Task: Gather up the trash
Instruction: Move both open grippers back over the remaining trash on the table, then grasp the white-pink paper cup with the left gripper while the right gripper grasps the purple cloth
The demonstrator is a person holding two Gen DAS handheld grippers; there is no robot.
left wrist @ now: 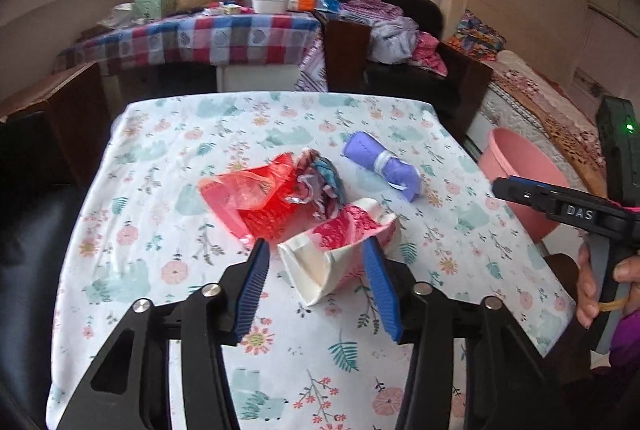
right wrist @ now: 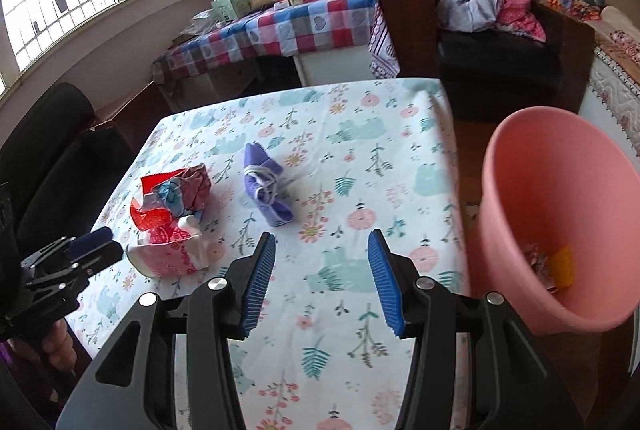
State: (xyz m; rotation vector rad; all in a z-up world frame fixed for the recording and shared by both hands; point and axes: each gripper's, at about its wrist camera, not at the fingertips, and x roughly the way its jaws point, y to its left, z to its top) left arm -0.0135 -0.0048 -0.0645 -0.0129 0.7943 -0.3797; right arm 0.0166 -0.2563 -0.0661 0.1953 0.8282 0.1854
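The left gripper (left wrist: 316, 254) is nearest, its blue jaws apart, one on each side of a squashed paper cup (left wrist: 340, 254) that lies on its side on the flowery table (left wrist: 132, 230). I cannot tell if the pads press it yet. The cup looks light, thin and easy to crush, so a soft pinch across its flattened body seems best. At 11 o'clock from the cup sits a crinkly red plastic bag (left wrist: 248, 197); at 1 o'clock, a soft purple bundle (left wrist: 384, 165). The right gripper (right wrist: 322, 272) hangs with jaws apart and nothing between them, with the pink bin (right wrist: 556, 213) at its 3 o'clock.
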